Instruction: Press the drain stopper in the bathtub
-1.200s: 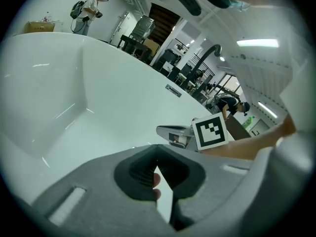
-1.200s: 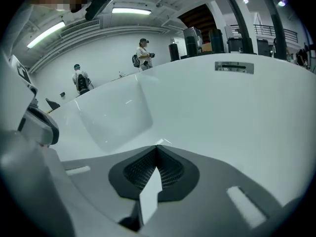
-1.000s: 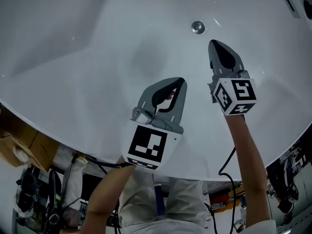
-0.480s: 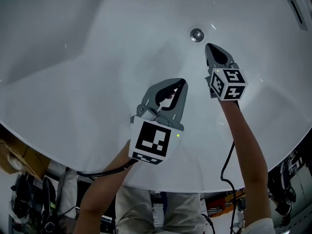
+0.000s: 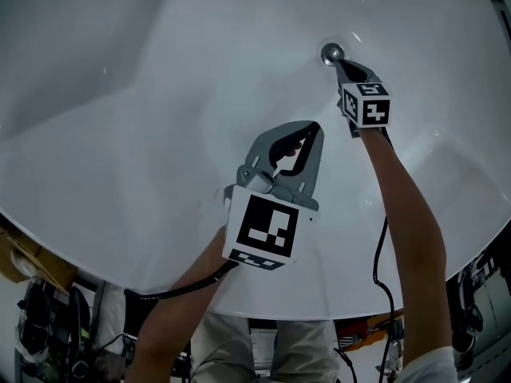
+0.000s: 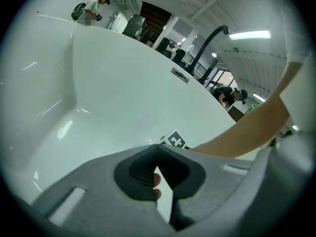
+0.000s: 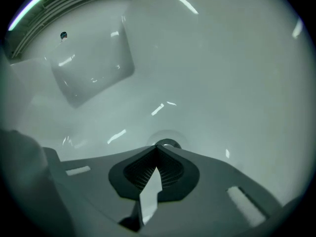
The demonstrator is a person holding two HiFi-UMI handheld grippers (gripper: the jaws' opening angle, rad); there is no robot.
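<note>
The round chrome drain stopper [image 5: 331, 52] sits in the white bathtub floor [image 5: 200, 70]. My right gripper [image 5: 338, 64] is shut, empty, with its tip right at the stopper's near edge. In the right gripper view the stopper [image 7: 168, 144] peeks out just beyond the closed tips of the right gripper [image 7: 159, 148]; whether they touch it is unclear. My left gripper [image 5: 316, 126] hangs shut and empty over the tub's middle, well short of the drain. In the left gripper view its closed jaws [image 6: 157, 147] point along the tub wall, with my right forearm [image 6: 247, 132] crossing.
The tub rim [image 5: 96, 254] curves across the near side, with cables and equipment [image 5: 48, 333] beyond it on the floor. A slot-shaped overflow fitting [image 6: 179, 75] sits on the far tub wall. People and room fittings [image 6: 94, 6] show beyond the tub.
My right gripper has reached forward and down from a short way off until its tip meets the drain stopper. The left gripper drifted slightly right and forward.
</note>
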